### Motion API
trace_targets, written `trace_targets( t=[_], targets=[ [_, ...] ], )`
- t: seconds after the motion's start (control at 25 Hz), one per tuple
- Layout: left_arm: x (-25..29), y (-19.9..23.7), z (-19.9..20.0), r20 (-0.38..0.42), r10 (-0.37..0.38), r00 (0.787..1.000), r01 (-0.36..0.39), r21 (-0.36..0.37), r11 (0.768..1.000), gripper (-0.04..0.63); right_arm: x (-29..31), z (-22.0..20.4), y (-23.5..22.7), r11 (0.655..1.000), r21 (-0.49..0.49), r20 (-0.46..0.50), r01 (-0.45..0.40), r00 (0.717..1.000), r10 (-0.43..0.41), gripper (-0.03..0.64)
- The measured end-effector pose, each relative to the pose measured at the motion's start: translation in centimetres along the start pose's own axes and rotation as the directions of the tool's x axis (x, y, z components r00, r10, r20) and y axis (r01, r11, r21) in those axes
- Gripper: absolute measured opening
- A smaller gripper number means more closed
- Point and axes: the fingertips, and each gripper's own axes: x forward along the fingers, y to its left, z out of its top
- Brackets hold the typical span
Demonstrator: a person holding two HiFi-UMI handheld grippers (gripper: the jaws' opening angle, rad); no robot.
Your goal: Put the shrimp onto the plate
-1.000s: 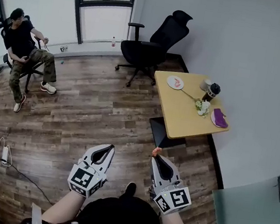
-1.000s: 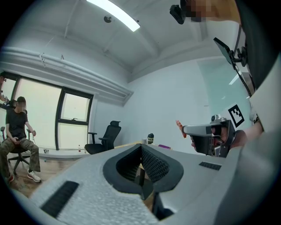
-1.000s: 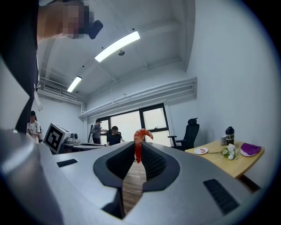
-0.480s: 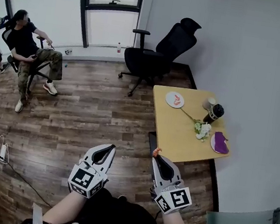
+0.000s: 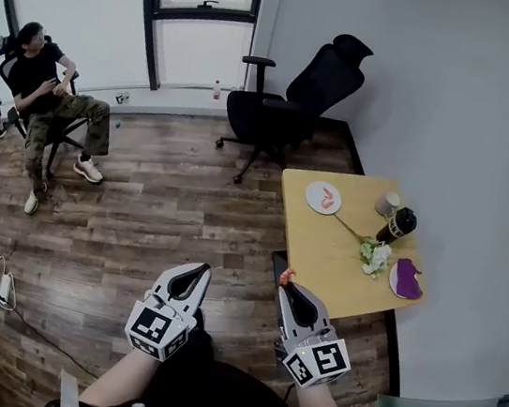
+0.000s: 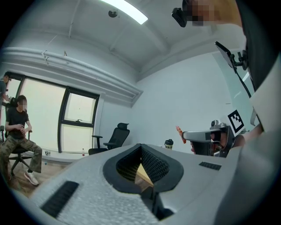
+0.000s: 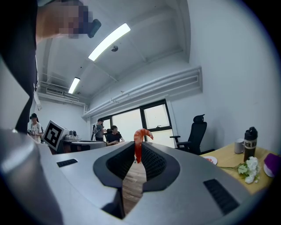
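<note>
Orange-red and curled, the shrimp is standing upright, pinched at its lower end between the ribbed black pads of the right tongs, out over the wood-plank floor. The left tongs are hanging alongside, pressed together on nothing. The round white plate, carrying another shrimp, is lying well apart from the tongs, on the far end of the pale wooden counter. The carry is probably calling for a light, steady squeeze, since the glossy body looks slippery, then a low release over the plate's bare part.
</note>
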Motion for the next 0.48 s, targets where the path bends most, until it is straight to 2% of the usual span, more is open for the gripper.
trace_targets(
  t=[0.16, 0.48],
  targets=[
    [2.7, 4.9, 0.9, 0.011, -0.003, 1.000, 0.003, 0.010, 1.000, 0.002, 5.4, 0.7, -1.0, 1.000, -0.027, -0.004, -0.002, 1.000, 0.002, 0.047],
    [8.8, 16.3, 3.0, 0.011, -0.032, 0.999, 0.032, 0.011, 0.999, 0.002, 17.6, 2.0, -3.4, 0.998, -0.037, -0.013, 0.046, 0.999, -0.047, 0.048]
  ],
)
